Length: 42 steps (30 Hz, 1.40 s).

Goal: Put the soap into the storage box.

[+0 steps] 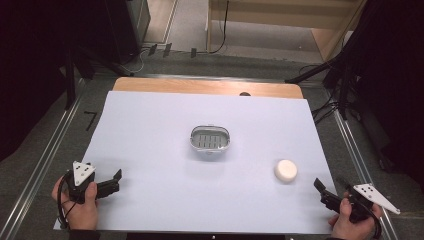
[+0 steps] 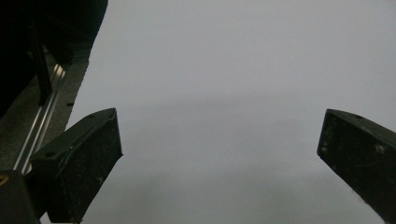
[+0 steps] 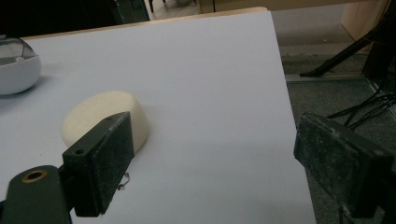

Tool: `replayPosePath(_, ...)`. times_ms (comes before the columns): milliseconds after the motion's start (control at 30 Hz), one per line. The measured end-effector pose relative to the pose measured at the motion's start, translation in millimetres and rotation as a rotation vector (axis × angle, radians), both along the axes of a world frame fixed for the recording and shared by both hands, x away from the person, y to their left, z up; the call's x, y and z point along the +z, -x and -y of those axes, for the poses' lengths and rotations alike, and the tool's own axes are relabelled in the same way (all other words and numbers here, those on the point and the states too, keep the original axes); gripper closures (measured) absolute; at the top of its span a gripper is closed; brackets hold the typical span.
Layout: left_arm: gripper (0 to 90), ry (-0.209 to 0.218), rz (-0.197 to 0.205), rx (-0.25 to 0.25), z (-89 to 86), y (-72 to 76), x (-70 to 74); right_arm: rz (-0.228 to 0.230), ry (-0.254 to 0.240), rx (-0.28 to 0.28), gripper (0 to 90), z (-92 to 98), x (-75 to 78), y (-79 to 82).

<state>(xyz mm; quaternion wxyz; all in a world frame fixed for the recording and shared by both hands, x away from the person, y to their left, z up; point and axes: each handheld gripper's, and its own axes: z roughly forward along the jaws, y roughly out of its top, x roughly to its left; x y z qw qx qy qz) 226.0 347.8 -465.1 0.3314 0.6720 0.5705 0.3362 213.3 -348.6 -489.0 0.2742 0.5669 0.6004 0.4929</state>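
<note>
On the near right of the counter (image 1: 150,130), a pale round bar of soap (image 1: 285,170) lies flat on the white sheet, well apart from the soap dish (image 1: 210,141) that sits near the middle. The dish is an oval, slotted tray in a pale shell, standing upright with its hollow facing up, so a bar could be dropped in from above; it holds nothing that can be seen.

The right tool (image 1: 322,189) rests at the near right corner, held low in the person's right hand (image 1: 352,220) and aimed toward the soap. In the right gripper view its jaws stand apart with bare sheet between them, and the soap (image 3: 105,122) lies just past the left jaw, off to one side rather than in the gap. That reads as a lining-up stance: the tool would have to swing toward the soap before a grip could close on its sides.

The left tool (image 1: 114,181) sits at the near left, cradled in the left hand (image 1: 80,200), well away from both soap and dish. Its jaws are spread wide in the left gripper view, over plain sheet. It seems parked there to keep the middle free for the other arm's work.
</note>
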Motion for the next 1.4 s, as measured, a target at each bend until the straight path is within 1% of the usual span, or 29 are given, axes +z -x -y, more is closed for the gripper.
replayPosePath(133, 0.2, 0.001, 0.003, -0.001, 0.1, 0.3, 0.0, -0.009, 0.012, 0.011, 10.3, -1.0, 0.5, -1.0)
replayPosePath(167, 0.1, 0.001, 0.002, -0.001, 0.1, 0.2, 0.0, -0.012, 0.014, 0.018, 6.8, -1.7, 0.6, -1.3)
replayPosePath(200, 0.2, 0.001, 0.002, -0.001, 0.1, 0.2, 0.0, -0.017, 0.015, 0.023, 6.5, -1.9, 0.6, -1.7)
replayPosePath(300, 0.2, -0.002, 0.000, -0.002, 0.2, 0.1, 0.1, -0.031, 0.018, 0.015, 7.0, -2.1, 0.8, -2.0)
replayPosePath(333, 0.2, 0.002, 0.001, -0.003, 0.0, 0.0, 0.0, -0.046, 0.020, 0.014, 7.0, -1.7, 0.1, -4.3)
replayPosePath(367, 0.2, 0.001, 0.001, -0.004, 0.0, 0.0, -0.1, -0.050, 0.019, 0.016, 7.0, -2.0, 0.2, -4.7)
replayPosePath(500, 0.2, 0.001, 0.001, -0.004, 0.0, 0.1, 0.0, -0.057, 0.037, 0.027, 7.0, -3.7, 0.3, -5.3)
replayPosePath(633, 0.2, -0.002, 0.002, -0.004, 0.1, 0.1, 0.0, -0.067, 0.036, 0.028, 7.2, -3.8, 0.0, -6.5)
replayPosePath(833, 0.2, -0.008, 0.002, -0.001, 0.8, 0.1, -0.1, -0.076, 0.043, 0.033, 11.4, -4.2, 0.1, -7.7)
replayPosePath(900, 0.2, -0.007, 0.003, -0.003, 1.2, 0.1, -0.3, -0.087, 0.045, 0.034, 11.4, -5.0, 0.5, -8.6)
replayPosePath(933, 0.2, -0.009, 0.003, -0.002, 1.3, 0.1, -0.3, -0.096, 0.051, 0.038, 11.4, -5.2, 0.7, -9.2)
replayPosePath(967, 0.2, -0.011, 0.000, 0.000, 1.4, 0.1, -0.2, -0.115, 0.054, 0.052, 11.2, -6.5, 1.0, -10.3)
replayPosePath(1000, 0.2, -0.013, 0.001, 0.001, 1.6, 0.2, -0.2, -0.116, 0.068, 0.052, 11.2, -6.7, 1.2, -11.0)
replayPosePath(1033, 0.2, -0.013, 0.001, 0.001, 1.6, 0.2, -0.2, -0.116, 0.068, 0.052, 11.2, -6.7, 1.2, -11.0)
replayPosePath(1067, 0.2, -0.014, 0.002, -0.001, 1.6, 0.2, -0.2, -0.149, 0.074, 0.051, 11.3, -7.5, 2.3, -12.4)
replayPosePath(1100, 0.2, -0.015, 0.001, -0.002, 1.5, 0.3, -0.1, -0.149, 0.074, 0.051, 11.3, -7.5, 2.3, -12.4)
replayPosePath(1133, 0.2, -0.011, 0.005, -0.004, 1.5, 0.7, -0.1, -0.168, 0.107, 0.055, 12.0, -6.0, 5.5, -15.0)
replayPosePath(1167, 0.2, -0.010, 0.005, -0.004, 1.3, 0.9, 0.0, -0.180, 0.115, 0.069, 12.0, -5.3, 8.5, -16.7)
replayPosePath(1200, 0.2, -0.010, 0.005, -0.004, 1.3, 0.9, 0.0, -0.180, 0.115, 0.069, 12.0, -5.3, 8.5, -16.7)
replayPosePath(1267, 0.2, -0.011, 0.003, -0.006, 1.2, 0.5, -0.1, -0.208, 0.141, 0.095, 12.1, -5.1, 14.2, -20.3)
replayPosePath(1300, 0.2, -0.010, 0.003, -0.007, 1.2, 0.4, -0.2, -0.242, 0.149, 0.138, 12.1, -6.8, 17.9, -23.7)
replayPosePath(1333, 0.2, -0.010, 0.003, -0.007, 1.2, 0.4, -0.2, -0.242, 0.149, 0.138, 12.1, -6.8, 17.9, -23.7)
replayPosePath(1367, 0.2, -0.005, 0.003, -0.006, 1.1, 0.3, -0.3, -0.290, 0.181, 0.183, 12.9, -11.3, 19.5, -27.3)
replayPosePath(1400, 0.2, -0.005, 0.002, -0.004, 0.8, 0.3, -0.1, -0.290, 0.181, 0.183, 12.9, -11.3, 19.5, -27.3)
